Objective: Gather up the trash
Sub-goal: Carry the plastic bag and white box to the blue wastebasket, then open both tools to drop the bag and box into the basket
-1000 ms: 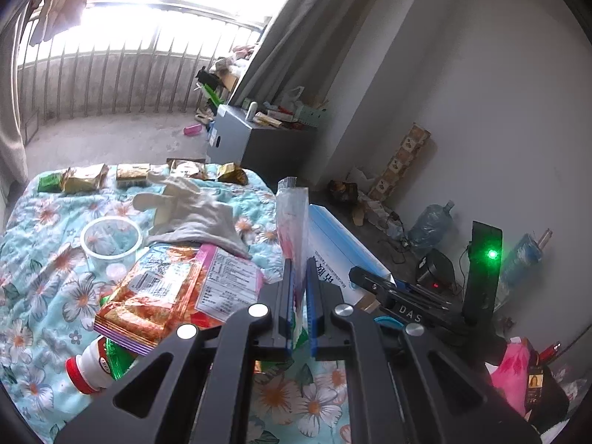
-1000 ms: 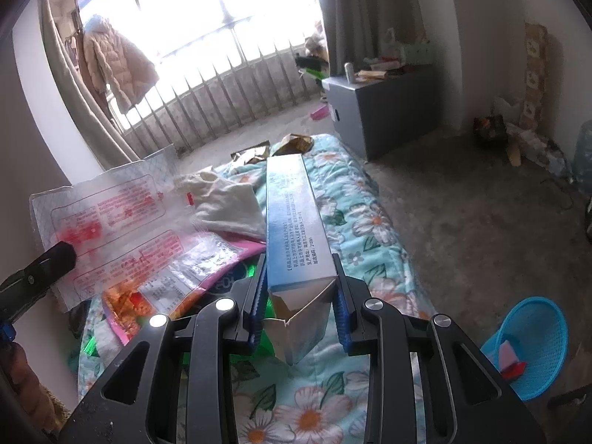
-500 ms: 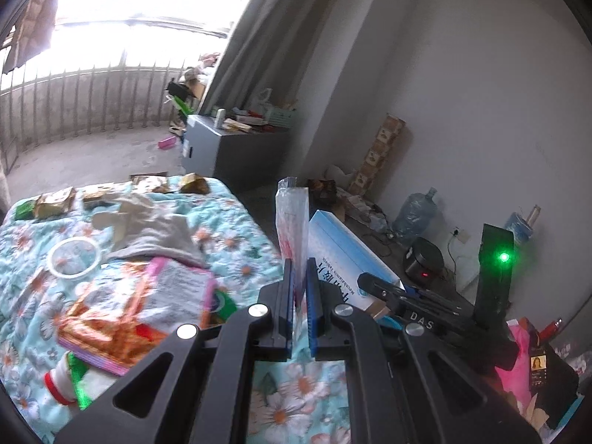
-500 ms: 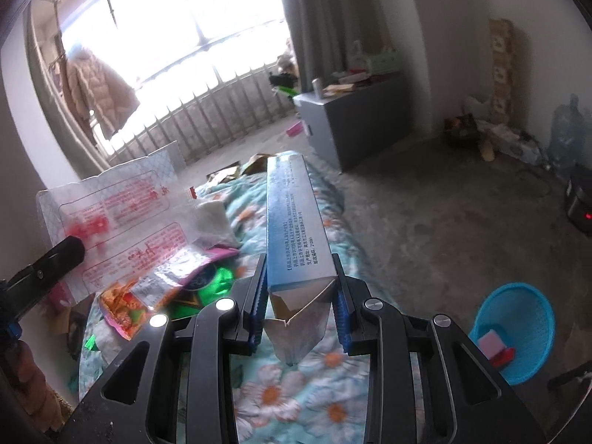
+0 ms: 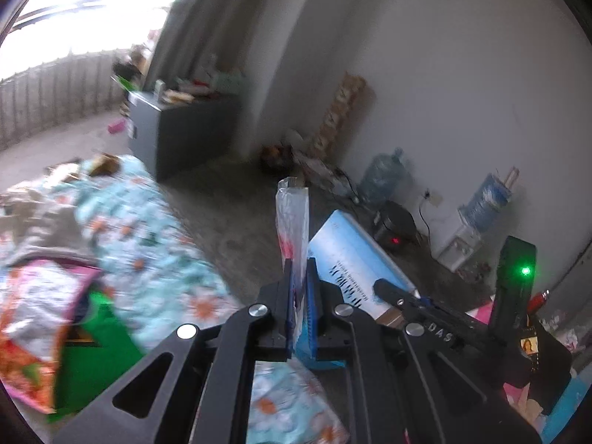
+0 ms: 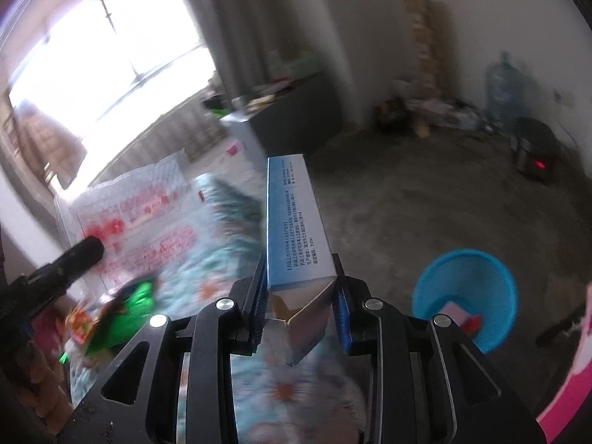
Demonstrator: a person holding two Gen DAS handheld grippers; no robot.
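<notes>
My left tongs (image 5: 300,288) are clamped on a thin clear plastic wrapper (image 5: 293,218) with red printing, which stands edge-on between the blue pads; from the right wrist view its face (image 6: 137,218) shows boxed red text too blurred to read. My right tongs (image 6: 299,296) are clamped on a long blue-and-white carton (image 6: 292,222), open end toward me; its side carries small lines of Chinese print I cannot make out. On the right tongs' body, seen from the left wrist, I read "DAS" (image 5: 440,331). Below lies the bed (image 5: 162,259) with its floral cover and blurred snack packets (image 5: 40,318). A blue basket (image 6: 464,296) stands on the floor to the right, holding a pink and a red scrap. Beyond are a grey cabinet (image 5: 181,133), water jugs (image 5: 384,175) and a cooker (image 6: 536,151) with a red light.
</notes>
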